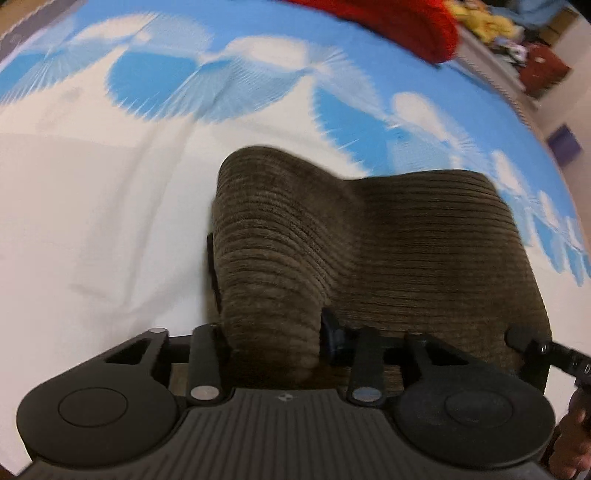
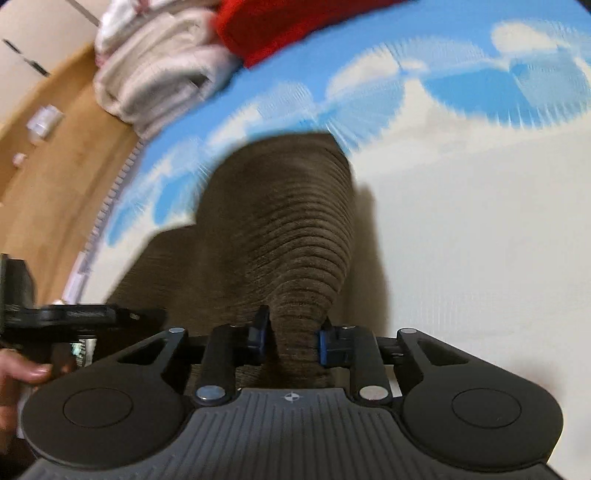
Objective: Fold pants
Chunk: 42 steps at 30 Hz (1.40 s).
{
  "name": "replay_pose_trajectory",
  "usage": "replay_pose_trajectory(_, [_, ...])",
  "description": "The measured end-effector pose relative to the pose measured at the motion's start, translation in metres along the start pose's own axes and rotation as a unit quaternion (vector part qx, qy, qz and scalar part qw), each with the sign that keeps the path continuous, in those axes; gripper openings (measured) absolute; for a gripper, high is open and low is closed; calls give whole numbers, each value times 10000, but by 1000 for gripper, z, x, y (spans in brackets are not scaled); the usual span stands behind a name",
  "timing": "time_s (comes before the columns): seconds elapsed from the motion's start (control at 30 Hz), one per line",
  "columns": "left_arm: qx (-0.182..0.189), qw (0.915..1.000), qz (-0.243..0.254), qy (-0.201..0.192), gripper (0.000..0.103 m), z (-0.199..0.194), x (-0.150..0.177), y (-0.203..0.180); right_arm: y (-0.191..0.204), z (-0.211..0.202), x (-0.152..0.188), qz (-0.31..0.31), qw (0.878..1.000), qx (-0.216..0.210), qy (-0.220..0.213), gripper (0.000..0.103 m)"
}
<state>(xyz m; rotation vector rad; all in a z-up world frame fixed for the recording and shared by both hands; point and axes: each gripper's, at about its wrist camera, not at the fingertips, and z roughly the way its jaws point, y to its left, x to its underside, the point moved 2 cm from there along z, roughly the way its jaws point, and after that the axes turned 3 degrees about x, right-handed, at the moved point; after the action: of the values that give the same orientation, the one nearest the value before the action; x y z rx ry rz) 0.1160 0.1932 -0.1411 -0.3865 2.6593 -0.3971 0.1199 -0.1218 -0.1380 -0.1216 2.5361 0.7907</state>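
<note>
The pants (image 1: 388,251) are brown ribbed corduroy and lie on a bed with a blue and white sheet (image 1: 92,203). My left gripper (image 1: 273,339) is shut on a bunched edge of the pants and lifts it off the bed. My right gripper (image 2: 293,343) is shut on another bunched edge of the pants (image 2: 280,229) and holds it up too. The right gripper's frame shows at the right edge of the left wrist view (image 1: 546,350), and the left gripper shows at the left of the right wrist view (image 2: 74,314). The cloth sags between them.
A red cloth (image 1: 399,26) lies at the far end of the bed. Folded white towels (image 2: 159,74) lie beside it near the bed's edge. A wooden floor (image 2: 48,177) is beyond the edge. Clutter and a dark red case (image 1: 543,70) stand off the bed.
</note>
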Motion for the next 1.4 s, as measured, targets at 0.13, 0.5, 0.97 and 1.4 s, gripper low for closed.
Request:
replay_pose_trajectory(0.13, [297,9990,305,-147,38,0,-5,-60,-6,-42,-26,-271,9992,197,-231,24])
replay_pose_trajectory(0.5, [1463,9836,1032,-202,49,42,-8,-225,-133,-171,-81,-187,9899,1075,-900,29])
replay_pose_trajectory(0.97, [1054,9299,3397,940,37,69,51,-283,-191,-140,-40,-1398,9834,1135,209,41])
replay_pose_trajectory(1.4, [876,9824,1646,-72,66,72,-11,-249,-218,-127,-88,-1006,9846,1384,-348,65])
